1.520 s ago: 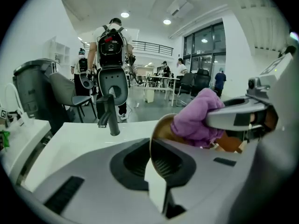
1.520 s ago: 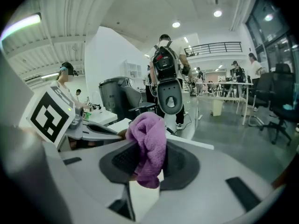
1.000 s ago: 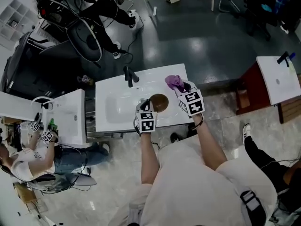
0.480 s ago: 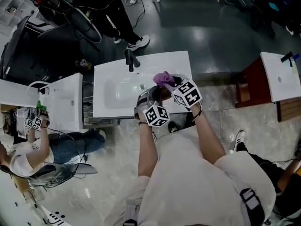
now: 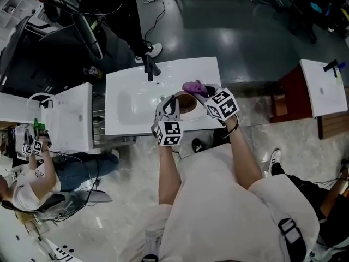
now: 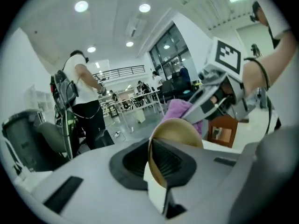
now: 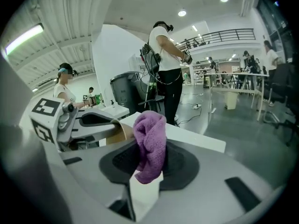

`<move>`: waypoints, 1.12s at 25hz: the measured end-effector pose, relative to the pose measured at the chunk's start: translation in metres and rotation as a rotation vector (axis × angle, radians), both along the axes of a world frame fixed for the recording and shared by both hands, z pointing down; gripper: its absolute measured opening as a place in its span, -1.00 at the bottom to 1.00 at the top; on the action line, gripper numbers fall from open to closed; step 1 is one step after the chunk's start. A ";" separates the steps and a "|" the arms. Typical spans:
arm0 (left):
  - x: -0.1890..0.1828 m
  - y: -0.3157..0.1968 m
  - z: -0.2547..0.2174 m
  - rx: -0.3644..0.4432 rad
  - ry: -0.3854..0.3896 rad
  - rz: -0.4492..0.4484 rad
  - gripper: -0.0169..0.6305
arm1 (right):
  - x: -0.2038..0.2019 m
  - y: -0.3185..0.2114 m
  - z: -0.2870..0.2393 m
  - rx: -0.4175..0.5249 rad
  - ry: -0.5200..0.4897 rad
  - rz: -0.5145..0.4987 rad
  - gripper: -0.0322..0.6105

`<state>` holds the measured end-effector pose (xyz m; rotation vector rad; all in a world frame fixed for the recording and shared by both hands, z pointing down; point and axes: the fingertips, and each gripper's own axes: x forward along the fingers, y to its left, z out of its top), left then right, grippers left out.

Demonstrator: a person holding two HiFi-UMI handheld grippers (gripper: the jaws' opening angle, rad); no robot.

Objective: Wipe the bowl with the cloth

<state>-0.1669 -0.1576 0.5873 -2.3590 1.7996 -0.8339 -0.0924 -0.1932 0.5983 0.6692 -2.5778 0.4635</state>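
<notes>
Two grippers were held over the white surface (image 5: 207, 72). The left gripper (image 6: 161, 174) was closed on the rim of the brown bowl (image 6: 180, 130), which was held tilted on edge above the front part of the surface; its jaws were opening slightly, with the rim between them. The right gripper (image 7: 145, 174) was clamped on the purple cloth (image 7: 150, 141), which was bunched upright between its jaws just beside the bowl; contact between cloth and bowl could not be made out. Farther back, a basin (image 5: 136, 105) was sunk into the surface, and a dark tap (image 5: 150, 68) was set at its rear edge.
</notes>
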 end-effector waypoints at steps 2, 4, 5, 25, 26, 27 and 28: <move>-0.010 -0.001 -0.006 0.008 0.099 -0.048 -0.88 | 0.000 0.002 -0.004 -0.008 -0.028 -0.016 -0.59; -0.016 -0.003 -0.008 -0.002 0.176 -0.096 -0.88 | -0.001 0.005 -0.005 -0.004 -0.031 -0.029 -0.59; -0.019 -0.003 -0.005 -0.014 0.214 -0.117 -0.88 | -0.001 0.006 -0.005 0.000 -0.027 -0.036 -0.59; -0.059 0.003 0.042 -0.135 1.258 -0.459 -0.88 | -0.015 0.024 -0.022 -0.031 -0.166 -0.105 -0.60; -0.061 0.003 0.041 -0.128 1.280 -0.467 -0.88 | -0.016 0.026 -0.021 -0.033 -0.161 -0.112 -0.60; -0.063 0.003 0.041 -0.121 1.297 -0.473 -0.88 | -0.018 0.028 -0.020 -0.035 -0.157 -0.120 -0.60; -0.064 0.002 0.040 -0.116 1.312 -0.479 -0.88 | -0.019 0.030 -0.019 -0.037 -0.151 -0.129 -0.60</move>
